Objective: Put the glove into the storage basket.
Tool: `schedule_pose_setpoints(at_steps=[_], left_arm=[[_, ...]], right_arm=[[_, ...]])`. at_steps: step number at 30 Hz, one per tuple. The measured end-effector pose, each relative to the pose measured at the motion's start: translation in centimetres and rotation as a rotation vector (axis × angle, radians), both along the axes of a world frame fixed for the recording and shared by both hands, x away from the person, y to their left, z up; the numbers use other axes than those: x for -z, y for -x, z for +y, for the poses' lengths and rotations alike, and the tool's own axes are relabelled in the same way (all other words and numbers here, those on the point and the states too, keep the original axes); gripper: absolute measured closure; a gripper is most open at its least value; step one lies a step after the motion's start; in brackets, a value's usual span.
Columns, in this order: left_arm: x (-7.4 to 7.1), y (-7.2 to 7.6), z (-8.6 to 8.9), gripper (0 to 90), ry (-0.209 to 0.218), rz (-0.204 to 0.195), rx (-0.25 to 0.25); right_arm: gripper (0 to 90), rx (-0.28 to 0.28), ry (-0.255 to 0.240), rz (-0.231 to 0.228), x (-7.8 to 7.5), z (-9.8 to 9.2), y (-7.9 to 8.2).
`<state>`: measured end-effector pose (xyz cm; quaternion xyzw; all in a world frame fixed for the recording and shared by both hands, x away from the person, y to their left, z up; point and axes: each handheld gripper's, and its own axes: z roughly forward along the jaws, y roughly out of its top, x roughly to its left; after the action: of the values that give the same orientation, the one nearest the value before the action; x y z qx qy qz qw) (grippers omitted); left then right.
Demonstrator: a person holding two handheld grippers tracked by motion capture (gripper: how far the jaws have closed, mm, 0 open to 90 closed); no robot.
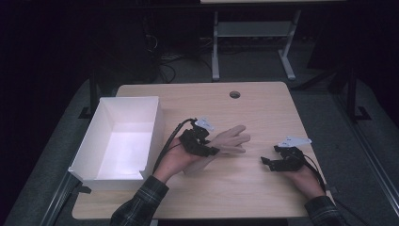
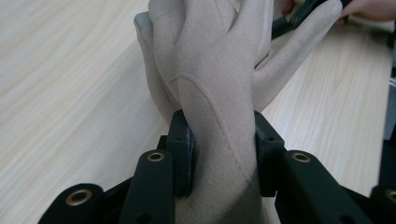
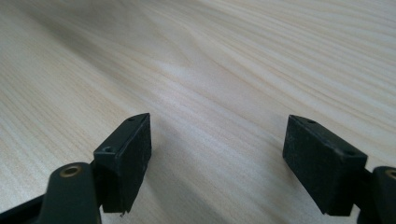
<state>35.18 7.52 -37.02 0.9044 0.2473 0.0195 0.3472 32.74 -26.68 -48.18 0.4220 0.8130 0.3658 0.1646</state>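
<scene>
A beige glove [image 1: 230, 140] lies near the middle of the wooden table [image 1: 249, 183], fingers pointing right. My left gripper [image 1: 207, 151] is shut on its cuff end. In the left gripper view the two black jaws pinch the glove [image 2: 219, 84] at the wrist, and the glove fingers spread away from the camera. My right gripper [image 1: 269, 161] rests low over the table to the right of the glove, apart from it. In the right gripper view that gripper [image 3: 217, 161] stands open with bare wood between its pads.
A white open box [image 1: 123, 139] sits at the table's left edge, close to my left forearm. A round cable hole [image 1: 235, 94] is near the far edge. Beyond the table stands a desk frame [image 1: 254, 42] on dark floor.
</scene>
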Motion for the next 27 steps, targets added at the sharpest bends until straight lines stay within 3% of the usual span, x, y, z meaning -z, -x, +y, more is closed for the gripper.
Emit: schedule_pose_setpoints(at_steps=[18, 27], left_arm=[[-7.1, -1.1, 4.9, 66.7, 0.008, -0.049, -0.074], [-8.8, -1.0, 8.5, 66.8, 0.022, -0.07, -0.153]], right_arm=[[23.6, 0.001, 0.002, 0.0, 0.0, 0.0, 0.0], [23.5, -0.001, 0.004, 0.001, 0.0, 0.0, 0.0]])
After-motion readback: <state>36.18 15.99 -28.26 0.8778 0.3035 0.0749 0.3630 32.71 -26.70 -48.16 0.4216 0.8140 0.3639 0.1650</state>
